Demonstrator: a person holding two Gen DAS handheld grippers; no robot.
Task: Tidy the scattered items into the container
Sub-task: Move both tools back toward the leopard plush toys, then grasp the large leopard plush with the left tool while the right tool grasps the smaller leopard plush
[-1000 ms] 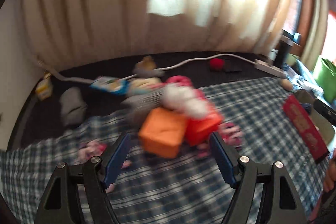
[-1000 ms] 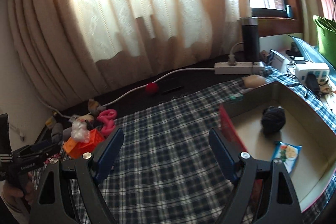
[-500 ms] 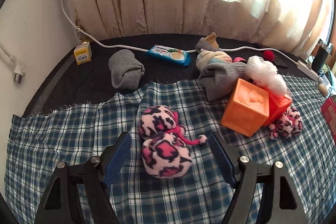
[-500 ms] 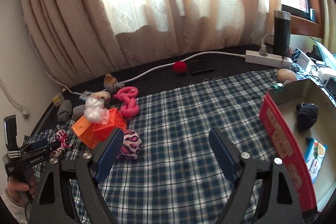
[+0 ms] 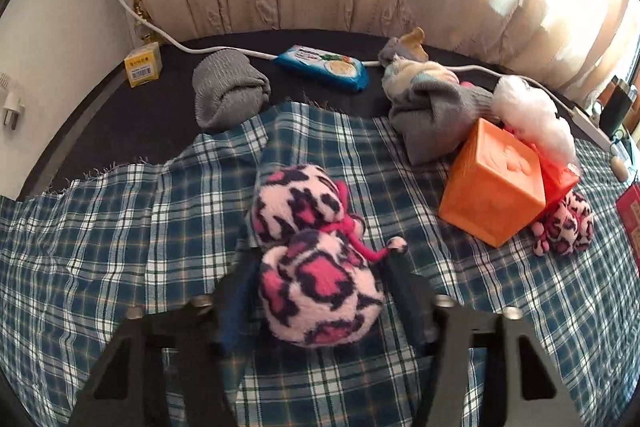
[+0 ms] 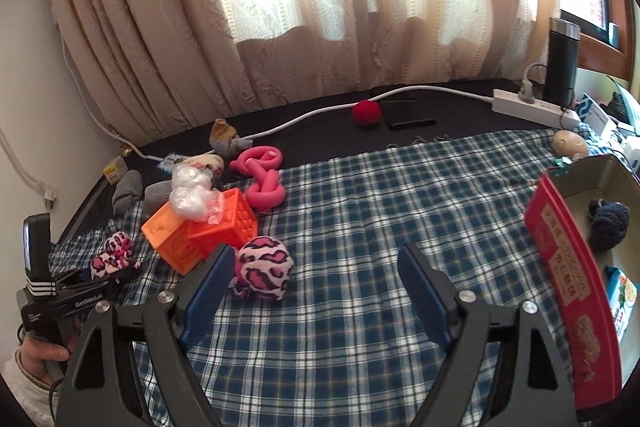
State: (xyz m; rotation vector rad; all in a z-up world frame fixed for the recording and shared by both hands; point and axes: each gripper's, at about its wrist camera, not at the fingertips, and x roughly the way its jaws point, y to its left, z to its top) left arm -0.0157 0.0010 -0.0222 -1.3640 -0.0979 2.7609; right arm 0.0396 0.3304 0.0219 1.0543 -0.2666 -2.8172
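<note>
A pink leopard-print plush toy (image 5: pixel 316 287) made of two balls lies on the plaid cloth (image 5: pixel 120 247). My left gripper (image 5: pixel 320 259) straddles its nearer ball, and the jaws are closing, both pads touching its sides. The right wrist view shows this gripper (image 6: pixel 116 267) at the far left, with the plush (image 6: pixel 114 253) in it. My right gripper (image 6: pixel 316 255) hovers open over the cloth, holding nothing. A second leopard ball (image 6: pixel 264 267) lies beside its left finger. The tin container (image 6: pixel 600 171) with its red lid (image 6: pixel 572 287) stands at the right, holding a dark sock (image 6: pixel 608 227) and a snack packet (image 6: pixel 620 291).
Two orange cubes (image 6: pixel 200 231), a white plastic wad (image 5: pixel 536 123), a pink twisted toy (image 6: pixel 262 175), grey socks (image 5: pixel 228 93), a blue snack packet (image 5: pixel 324 67) and a yellow box (image 5: pixel 143 65) lie around. A red ball (image 6: pixel 366 113), power strip (image 6: pixel 532 107) and black flask (image 6: pixel 562 63) sit at the back.
My left gripper swung left from the orange cubes, dropped onto the leopard plush, and its jaws closed in on it. My right gripper's view shifted left, away from the tin, toward the toys.
</note>
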